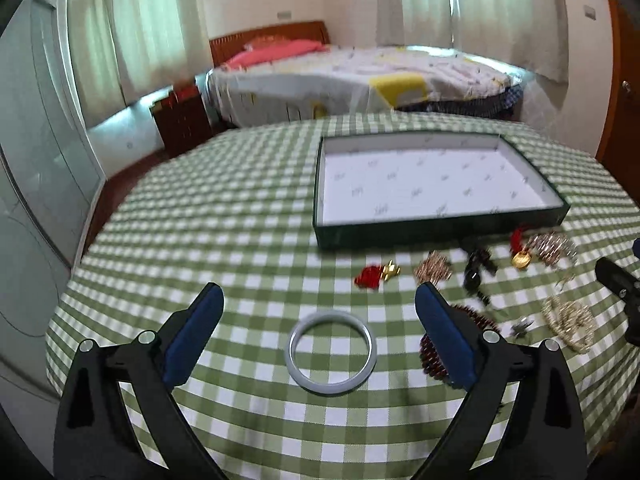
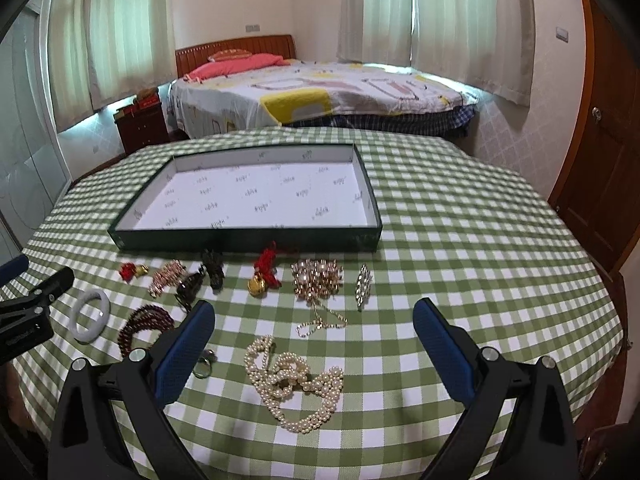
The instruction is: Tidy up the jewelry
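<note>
- Left tongs are spread wide with nothing between the blue pads – I've got them hovering over the pale bangle, which lies flat on the checked worktop toward its near-left side.
- Right tongs are wide open too, empty, above the pearl necklace, which is heaped near the worktop's front edge.
- The green tray with the white printed liner sits toward the far side of the worktop, nothing in it as far as I can see.
- Just in front of the tray's near wall there's a row of small stuff: a red tassel charm, a rose-gold clip, dark hair claws, a gold bell on red cord, a gold-and-pearl chain pile and a sparkly brooch.
- Dark red bead bracelet lies just beside the bangle – a small ring sits partly behind my right tongs' left finger.
</note>
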`<action>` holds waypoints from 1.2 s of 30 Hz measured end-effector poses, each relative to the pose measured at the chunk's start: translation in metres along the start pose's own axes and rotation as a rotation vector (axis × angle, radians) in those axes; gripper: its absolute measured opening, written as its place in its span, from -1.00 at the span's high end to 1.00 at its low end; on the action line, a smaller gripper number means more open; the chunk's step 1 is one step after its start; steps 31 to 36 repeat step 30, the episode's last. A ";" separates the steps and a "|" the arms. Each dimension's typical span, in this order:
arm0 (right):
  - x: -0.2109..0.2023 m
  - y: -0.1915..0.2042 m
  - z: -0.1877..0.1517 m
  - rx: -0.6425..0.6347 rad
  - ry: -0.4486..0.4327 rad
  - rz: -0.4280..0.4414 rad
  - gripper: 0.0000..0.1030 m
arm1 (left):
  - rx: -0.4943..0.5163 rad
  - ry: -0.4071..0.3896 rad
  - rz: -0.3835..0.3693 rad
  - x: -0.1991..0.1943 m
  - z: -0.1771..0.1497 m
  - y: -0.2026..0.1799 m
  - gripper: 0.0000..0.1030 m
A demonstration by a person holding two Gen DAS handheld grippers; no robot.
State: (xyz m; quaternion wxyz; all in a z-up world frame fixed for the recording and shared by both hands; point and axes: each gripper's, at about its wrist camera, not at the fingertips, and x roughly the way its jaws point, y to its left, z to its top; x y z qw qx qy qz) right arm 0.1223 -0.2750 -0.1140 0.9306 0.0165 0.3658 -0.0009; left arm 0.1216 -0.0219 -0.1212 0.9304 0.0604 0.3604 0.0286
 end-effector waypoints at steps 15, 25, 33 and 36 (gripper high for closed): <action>-0.041 0.000 0.004 0.000 -0.088 -0.014 -0.89 | -0.082 -0.115 -0.034 -0.055 0.005 0.011 -0.92; -0.055 0.001 0.003 -0.002 -0.120 -0.016 -0.89 | -0.115 -0.063 -0.060 -0.056 0.000 0.016 -0.92; -0.060 0.001 0.002 -0.002 -0.129 -0.018 -0.89 | -0.092 -0.083 -0.065 -0.062 -0.002 0.013 -0.92; -0.060 0.001 0.002 -0.002 -0.129 -0.018 -0.89 | -0.092 -0.083 -0.065 -0.062 -0.002 0.013 -0.92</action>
